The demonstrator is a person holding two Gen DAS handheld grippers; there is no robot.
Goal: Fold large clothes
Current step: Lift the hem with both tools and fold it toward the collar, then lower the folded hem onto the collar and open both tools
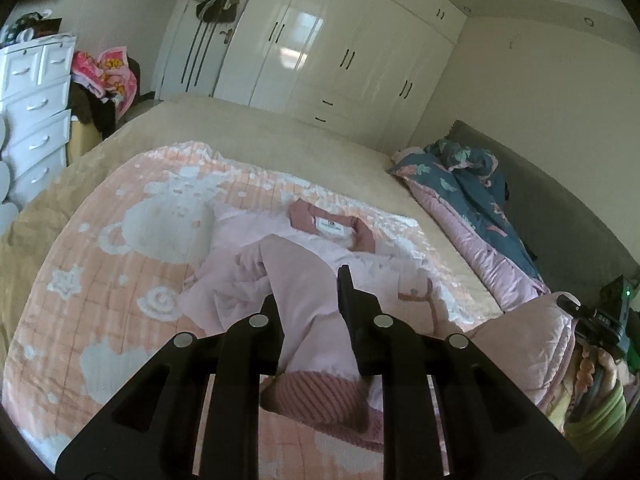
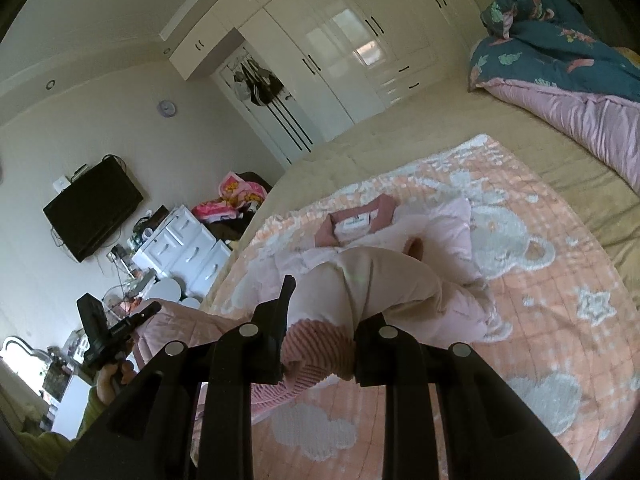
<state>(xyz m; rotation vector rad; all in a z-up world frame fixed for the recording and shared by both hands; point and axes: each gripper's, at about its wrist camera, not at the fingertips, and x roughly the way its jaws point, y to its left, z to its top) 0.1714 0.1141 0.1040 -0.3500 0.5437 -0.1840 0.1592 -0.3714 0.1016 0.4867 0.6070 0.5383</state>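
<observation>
Left gripper (image 1: 307,292): fingers (image 1: 345,292) drawn close, pinching a fold of the pale pink jacket (image 1: 304,280) low in the centre of the left wrist view. The cloth rises between the two black fingers, and the ribbed dusty-rose hem (image 1: 320,398) hangs just below them, at the bottom centre of the frame.

Right gripper (image 2: 320,312): fingers (image 2: 286,296) nearly closed, clamped on another part of the same jacket. The ribbed hem (image 2: 316,344) is bunched between the pads; only the left finger shows clearly, the right one is mostly covered by cloth draping over it.

From both grips the jacket runs away toward mid-frame, where the rest lies rumpled on the bed. Its rose collar with a white label (image 1: 334,228) sits at the far end, just above centre in the left view.

Under the jacket: a peach blanket (image 1: 120,248) with white bear and star shapes, spread over a tan bedcover (image 1: 280,140).

Right edge of the left view: a folded quilt (image 1: 472,192), dark teal with a pink side. The other gripper and the hand holding it appear at the lower right there.

Upper centre: a glossy white wardrobe (image 1: 340,40). Far left: a white chest of drawers (image 1: 36,104).
</observation>
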